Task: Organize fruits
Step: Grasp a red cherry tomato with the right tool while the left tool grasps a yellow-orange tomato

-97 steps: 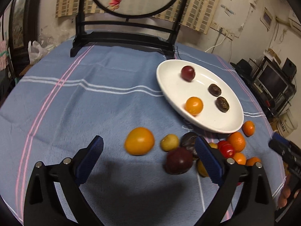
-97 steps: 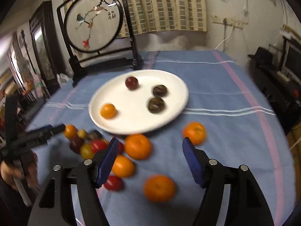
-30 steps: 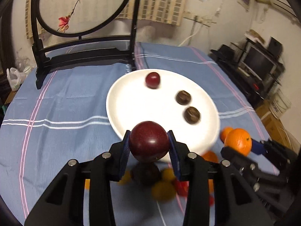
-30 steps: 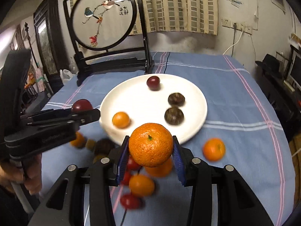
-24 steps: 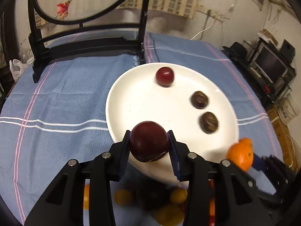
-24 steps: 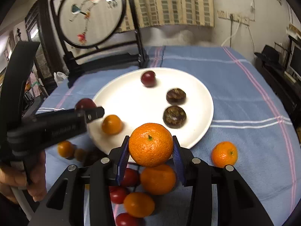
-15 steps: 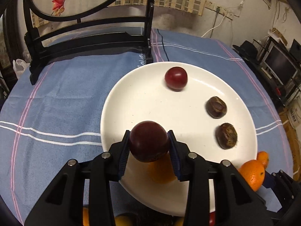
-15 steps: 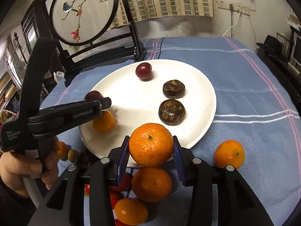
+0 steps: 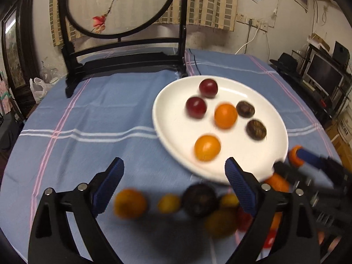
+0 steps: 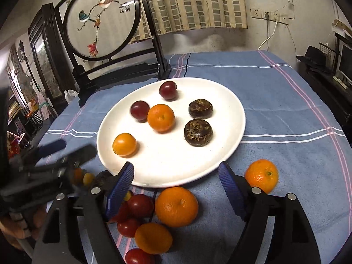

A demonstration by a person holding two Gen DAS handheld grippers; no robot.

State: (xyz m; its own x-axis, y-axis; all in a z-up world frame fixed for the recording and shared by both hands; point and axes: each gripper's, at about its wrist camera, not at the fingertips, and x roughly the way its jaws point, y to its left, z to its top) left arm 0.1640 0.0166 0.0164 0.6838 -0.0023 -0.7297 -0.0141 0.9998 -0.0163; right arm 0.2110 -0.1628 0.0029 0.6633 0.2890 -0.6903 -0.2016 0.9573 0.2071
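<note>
The white plate (image 10: 228, 145) sits on the blue striped tablecloth (image 10: 286, 101) and holds six fruits: two dark red plums (image 10: 168, 90) toward 11 and 12 o'clock, a mandarin (image 10: 161, 117) near its centre touching the lower plum, a smaller orange fruit (image 10: 124, 144) at 8 o'clock, and two brown water chestnuts (image 10: 198, 132) at 2 and 3 o'clock. Off the plate at 6 o'clock lie loose fruits — a large mandarin (image 10: 176, 206), cherry tomatoes (image 10: 140, 205), an orange kumquat (image 10: 153, 238) — and another mandarin (image 10: 261, 175) at 4 o'clock. The right gripper (image 10: 176, 180) hovers over the plate's near rim, fingers spread wide, nothing between them. The left gripper (image 9: 173, 180) is likewise spread and empty — blurred fruits (image 9: 199, 200) lie below it.
</note>
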